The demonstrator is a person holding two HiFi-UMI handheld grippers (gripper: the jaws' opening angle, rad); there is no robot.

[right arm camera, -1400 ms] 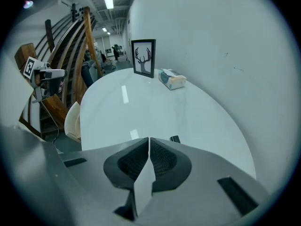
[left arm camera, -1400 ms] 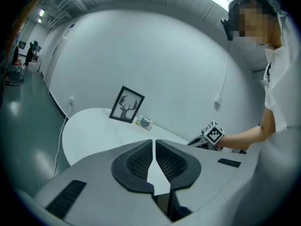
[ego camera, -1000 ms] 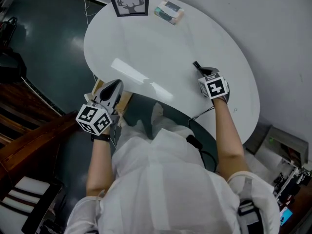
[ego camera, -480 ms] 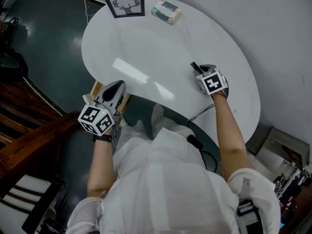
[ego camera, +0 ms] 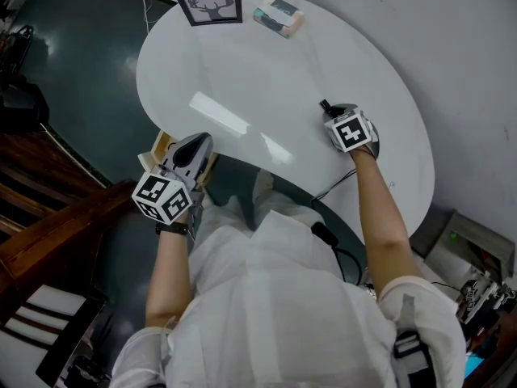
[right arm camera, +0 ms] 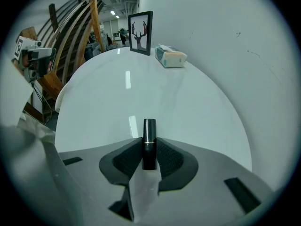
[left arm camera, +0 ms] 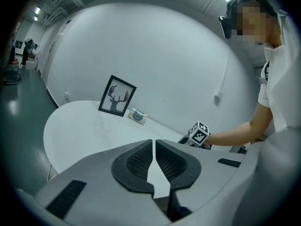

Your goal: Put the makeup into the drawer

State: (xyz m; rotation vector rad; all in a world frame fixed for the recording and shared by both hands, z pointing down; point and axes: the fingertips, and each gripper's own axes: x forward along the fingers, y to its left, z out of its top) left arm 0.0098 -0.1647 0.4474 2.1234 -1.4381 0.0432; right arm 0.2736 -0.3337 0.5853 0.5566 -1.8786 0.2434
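My right gripper (right arm camera: 149, 148) is shut on a black lipstick tube (right arm camera: 149, 134) with a thin gold band. The tube stands up between the pads and pokes out past them. In the head view the right gripper (ego camera: 329, 113) points steeply down over the right part of the white table (ego camera: 266, 71), with the lipstick tip (ego camera: 325, 106) showing ahead of it. My left gripper (left arm camera: 154, 147) has its jaws shut with nothing between them. It hovers at the table's near left edge (ego camera: 196, 145), beside a tan wooden piece (ego camera: 159, 146) below the tabletop.
A framed deer picture (ego camera: 212, 3) and a small tissue pack (ego camera: 279, 17) stand at the table's far edge against the white wall. A dark cable (ego camera: 333, 186) hangs under the near edge. Wooden furniture (ego camera: 48, 217) stands to the left on the dark floor.
The right gripper has sunk a little toward the tabletop with the lipstick. The left gripper has edged slightly closer to the table's edge.
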